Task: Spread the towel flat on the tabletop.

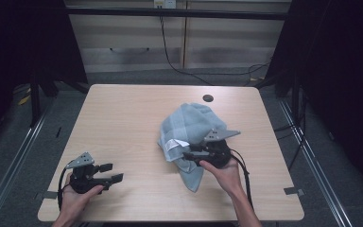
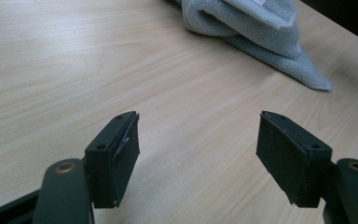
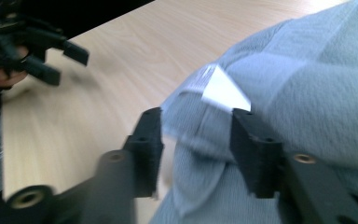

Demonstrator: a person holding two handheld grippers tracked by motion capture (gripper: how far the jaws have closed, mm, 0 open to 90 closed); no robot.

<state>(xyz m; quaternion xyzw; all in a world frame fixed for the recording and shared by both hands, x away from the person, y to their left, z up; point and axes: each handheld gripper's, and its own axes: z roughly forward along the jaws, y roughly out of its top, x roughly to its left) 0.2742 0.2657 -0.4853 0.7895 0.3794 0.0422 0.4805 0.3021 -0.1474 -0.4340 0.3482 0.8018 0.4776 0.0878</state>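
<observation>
The surface (image 1: 137, 123), a pale wood-grain top, carries one thing: a crumpled grey-blue towel (image 1: 189, 127) bunched right of its middle, with a narrow tail of cloth running toward the person's edge. A white label (image 1: 176, 144) lies on the towel's left side.

The right gripper (image 1: 192, 155) is at the towel's near-left part, just beside the label. In the right gripper view its jaws stand apart with a fold of towel (image 3: 200, 140) between them and the label (image 3: 223, 88) just beyond; the picture is blurred, and the pads do not look pressed onto the cloth yet. The left gripper (image 1: 109, 173) rests well to the left of the towel, near the person's edge, jaws wide open over bare wood (image 2: 196, 140), nothing between them.

The step in hand looks like taking hold of the towel near the label. To do it well, push the right jaws deeper so the fold sits fully between the pads, close on one layer or a clean edge rather than a thick bunch, then bring the left gripper across to a second corner before lifting.
</observation>
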